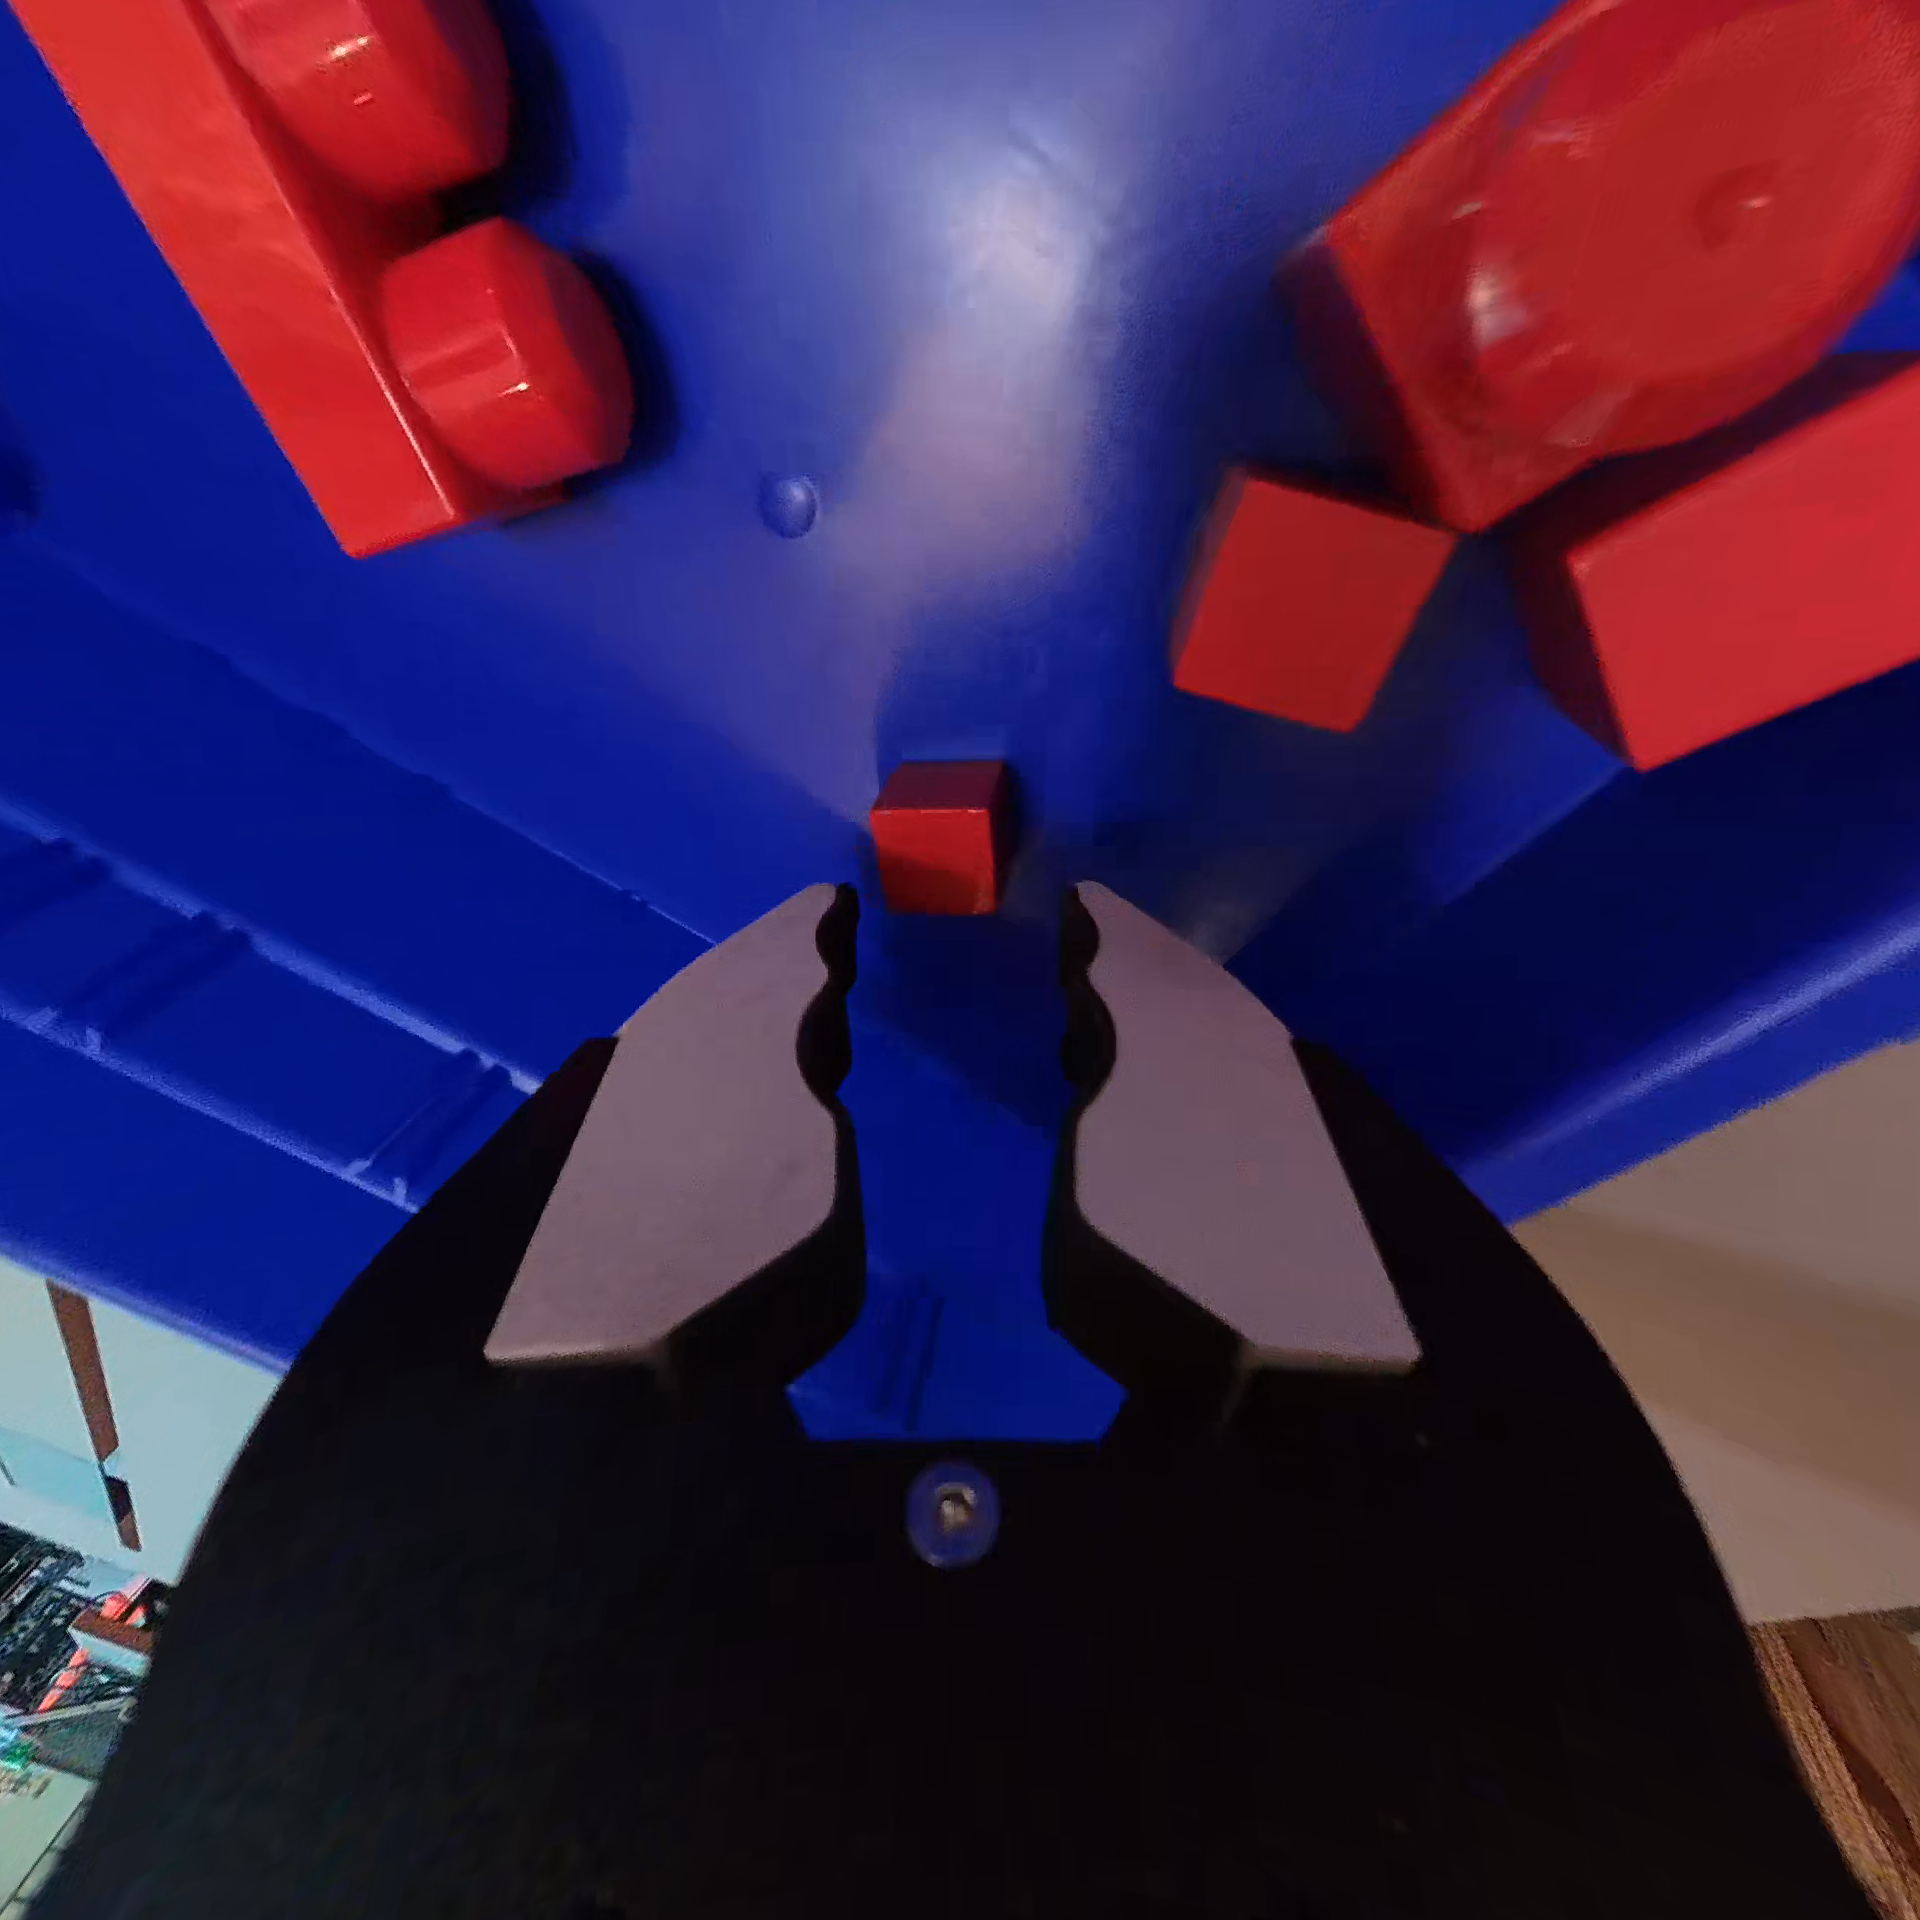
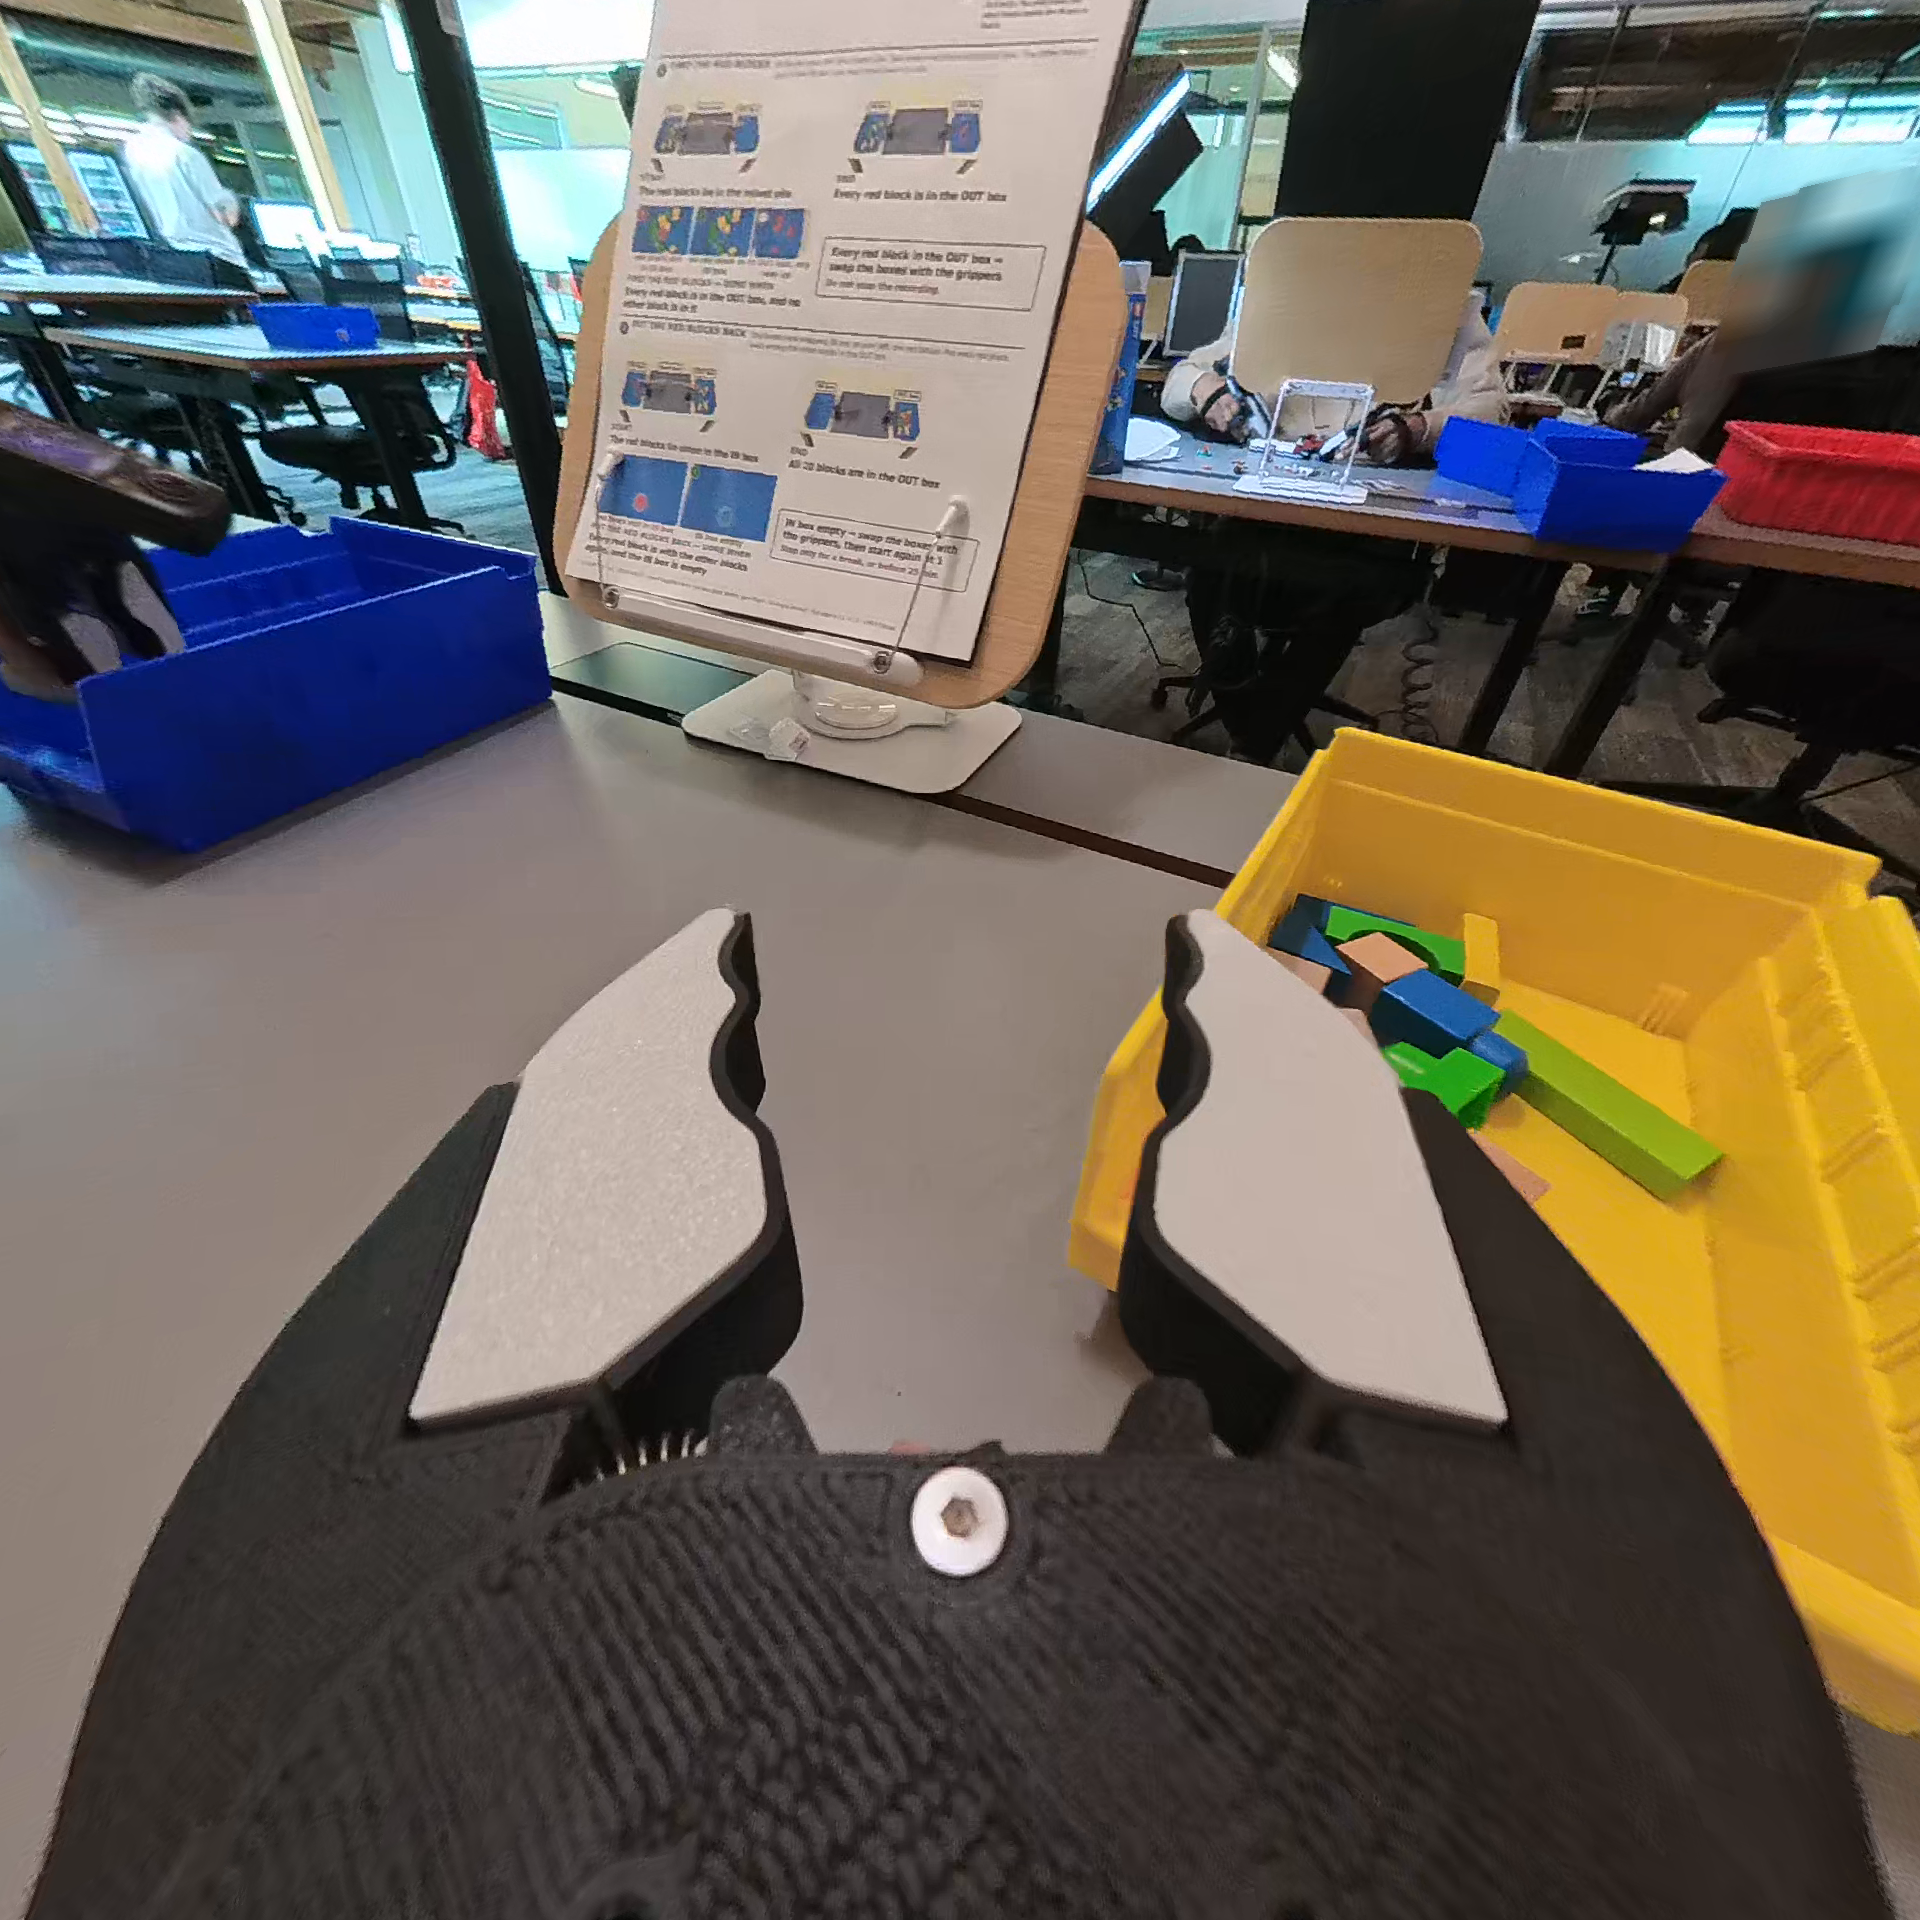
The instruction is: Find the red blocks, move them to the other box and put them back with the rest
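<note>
In the left wrist view my left gripper (image 1: 961, 914) is open inside the blue box (image 1: 883, 312). A small red cube (image 1: 940, 836) lies on the box floor just beyond the fingertips, and the pads do not touch it. More red blocks lie around it: a long one with round studs (image 1: 260, 260), a bigger cube (image 1: 1304, 603), a block with a round part (image 1: 1621, 239) and a rectangular one (image 1: 1745, 613). In the right wrist view my right gripper (image 2: 961, 945) is open and empty over the grey table (image 2: 520, 935), beside the yellow box (image 2: 1558, 831).
The yellow box holds blue, green and tan blocks (image 2: 1434, 1018). The blue box (image 2: 312, 675) stands at the table's left with the left gripper (image 2: 83, 613) in it. A stand with an instruction sheet (image 2: 831, 364) is at the back. People sit at tables behind.
</note>
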`<state>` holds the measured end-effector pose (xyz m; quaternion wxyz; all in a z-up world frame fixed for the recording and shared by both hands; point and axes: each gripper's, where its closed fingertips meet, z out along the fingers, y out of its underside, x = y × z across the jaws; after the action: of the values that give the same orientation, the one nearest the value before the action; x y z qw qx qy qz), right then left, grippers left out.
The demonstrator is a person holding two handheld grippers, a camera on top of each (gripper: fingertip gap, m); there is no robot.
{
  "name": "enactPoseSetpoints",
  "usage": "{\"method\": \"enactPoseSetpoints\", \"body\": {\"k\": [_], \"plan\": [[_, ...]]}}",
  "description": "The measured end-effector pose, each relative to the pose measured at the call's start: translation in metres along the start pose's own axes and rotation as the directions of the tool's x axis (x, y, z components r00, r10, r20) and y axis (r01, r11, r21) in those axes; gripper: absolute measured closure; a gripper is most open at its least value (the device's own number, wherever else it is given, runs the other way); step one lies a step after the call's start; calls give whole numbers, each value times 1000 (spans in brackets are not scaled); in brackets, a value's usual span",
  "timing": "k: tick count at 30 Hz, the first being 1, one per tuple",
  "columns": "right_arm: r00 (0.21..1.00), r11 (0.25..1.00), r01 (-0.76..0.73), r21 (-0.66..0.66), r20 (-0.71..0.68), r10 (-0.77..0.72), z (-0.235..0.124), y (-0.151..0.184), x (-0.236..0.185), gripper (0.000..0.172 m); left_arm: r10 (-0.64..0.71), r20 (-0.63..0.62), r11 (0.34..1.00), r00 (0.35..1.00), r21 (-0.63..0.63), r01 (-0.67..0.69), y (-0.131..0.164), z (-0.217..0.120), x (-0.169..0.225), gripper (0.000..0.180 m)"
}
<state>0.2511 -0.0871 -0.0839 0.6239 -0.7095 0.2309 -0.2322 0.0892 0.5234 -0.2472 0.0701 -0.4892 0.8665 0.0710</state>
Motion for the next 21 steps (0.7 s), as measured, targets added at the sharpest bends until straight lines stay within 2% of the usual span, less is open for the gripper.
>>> {"method": "enactPoseSetpoints", "body": {"k": [3,4,5,8,11,13,16,18,21], "plan": [[1000,1000,4,-10,12,-4,3,4,-3,97,-24,5,999,1000,24,23,-2,7,-4,145],[1000,1000,7,-19,12,-6,4,6,-4,97,-26,5,999,1000,32,26,-3,8,-4,155],[1000,1000,9,-27,17,-9,5,8,-5,97,-23,6,999,1000,33,23,-3,8,-4,157],[999,999,19,-34,42,-17,8,10,-13,98,-35,6,997,999,66,35,-5,-7,-4,158],[994,996,87,13,62,-88,11,2,-27,100,-112,-24,958,993,262,114,-29,-48,1,159],[985,988,149,32,87,-151,15,-2,-42,99,-159,-90,876,983,447,182,-53,-87,16,159],[943,952,284,116,146,-299,22,-11,-77,97,-137,-275,677,952,676,293,-92,-149,65,159],[897,908,368,200,180,-403,24,-17,-105,99,-69,-420,544,905,745,387,-117,-184,112,159],[804,828,462,318,244,-543,23,-18,-151,105,80,-589,444,804,743,500,-150,-213,191,159]]}}
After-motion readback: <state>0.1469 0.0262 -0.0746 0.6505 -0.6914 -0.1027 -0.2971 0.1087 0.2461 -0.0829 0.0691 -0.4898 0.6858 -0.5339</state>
